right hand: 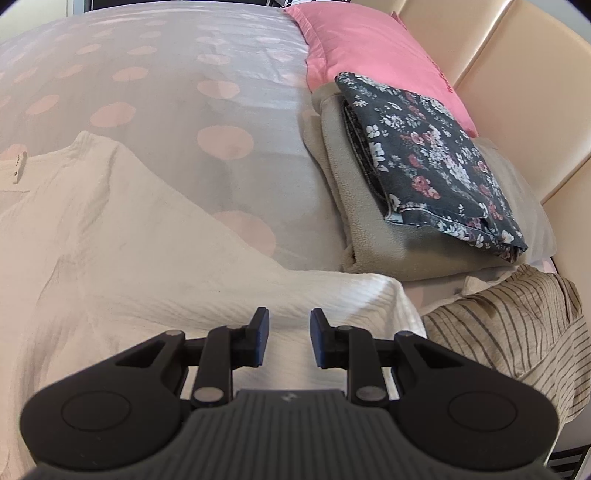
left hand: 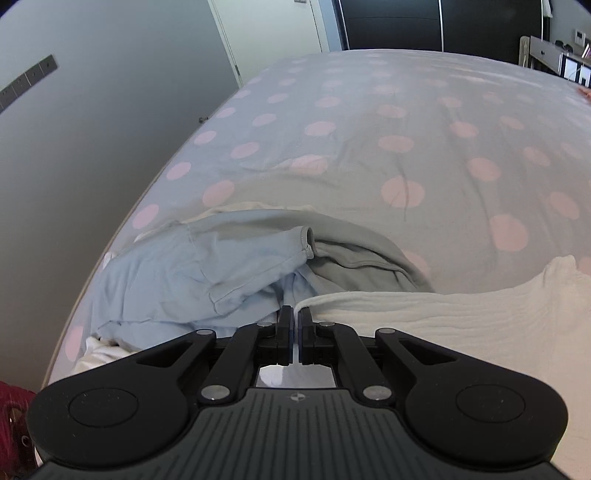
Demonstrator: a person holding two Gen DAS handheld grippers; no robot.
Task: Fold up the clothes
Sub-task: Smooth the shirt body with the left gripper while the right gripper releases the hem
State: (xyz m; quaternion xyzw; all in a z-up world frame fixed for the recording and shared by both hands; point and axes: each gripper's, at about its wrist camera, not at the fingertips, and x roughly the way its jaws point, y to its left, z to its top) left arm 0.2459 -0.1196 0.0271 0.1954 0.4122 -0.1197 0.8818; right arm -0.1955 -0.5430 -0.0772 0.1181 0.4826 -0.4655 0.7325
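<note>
Cream garment (right hand: pixel 122 236) lies spread on the bed (right hand: pixel 166 66); left tool (left hand: pixel 295 314) is clamped on its edge, right tool (right hand: pixel 289 325) hovers parted, empty, directly above its near fold.

Both views look forward and steeply down along their own fingers, close above the bed (left hand: pixel 369 129).

The left wrist camera sits low over the near edge, facing across the dotted cover toward a grey wall (left hand: pixel 92 129) and dark doors (left hand: pixel 424 22) at the far side.

The right wrist camera faces toward the padded headboard (right hand: pixel 517 74) and the pink pillow (right hand: pixel 369 48).

Both views share the white garment (left hand: pixel 443 317) (right hand: pixel 129 240), at lower right in the left view and at left and centre in the right view, and the dotted cover beyond it.
</note>
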